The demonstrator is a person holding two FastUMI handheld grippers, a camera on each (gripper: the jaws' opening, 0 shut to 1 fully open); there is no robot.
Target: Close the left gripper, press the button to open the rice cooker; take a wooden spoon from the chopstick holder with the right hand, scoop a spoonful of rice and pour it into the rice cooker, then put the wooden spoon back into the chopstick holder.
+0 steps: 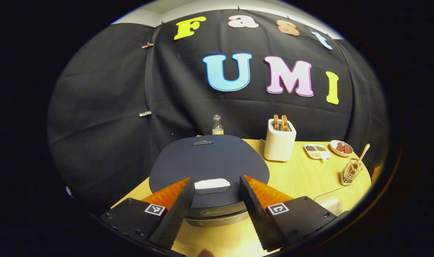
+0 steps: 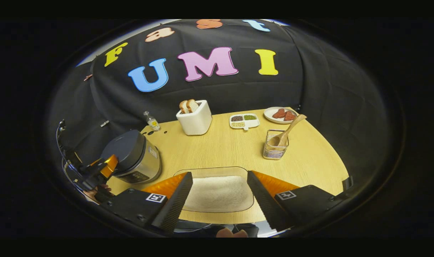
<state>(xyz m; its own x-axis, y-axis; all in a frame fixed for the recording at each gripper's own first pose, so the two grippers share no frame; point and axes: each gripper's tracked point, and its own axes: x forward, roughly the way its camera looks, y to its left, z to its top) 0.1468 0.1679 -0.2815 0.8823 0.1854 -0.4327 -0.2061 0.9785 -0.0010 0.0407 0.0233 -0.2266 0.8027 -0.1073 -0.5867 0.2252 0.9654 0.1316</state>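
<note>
The rice cooker [image 1: 208,160] has a dark lid, which is down, and a white button [image 1: 212,184] at its front edge. My left gripper [image 1: 216,182] hovers open just before the cooker, its fingers either side of the button without touching it. In the right gripper view the cooker [image 2: 134,157] stands at the table's left with the left gripper [image 2: 104,167] next to it. A wooden spoon [image 2: 286,131] leans in the wire chopstick holder [image 2: 275,146]. My right gripper [image 2: 219,176] is open above a clear tray of white rice [image 2: 218,192].
On the wooden table [image 2: 220,150] stand a white toaster [image 2: 194,117] with bread slices, a small bottle [image 2: 151,121], a divided dish of beans [image 2: 243,121] and a plate of red pieces [image 2: 281,114]. The black cloth wall closes the back.
</note>
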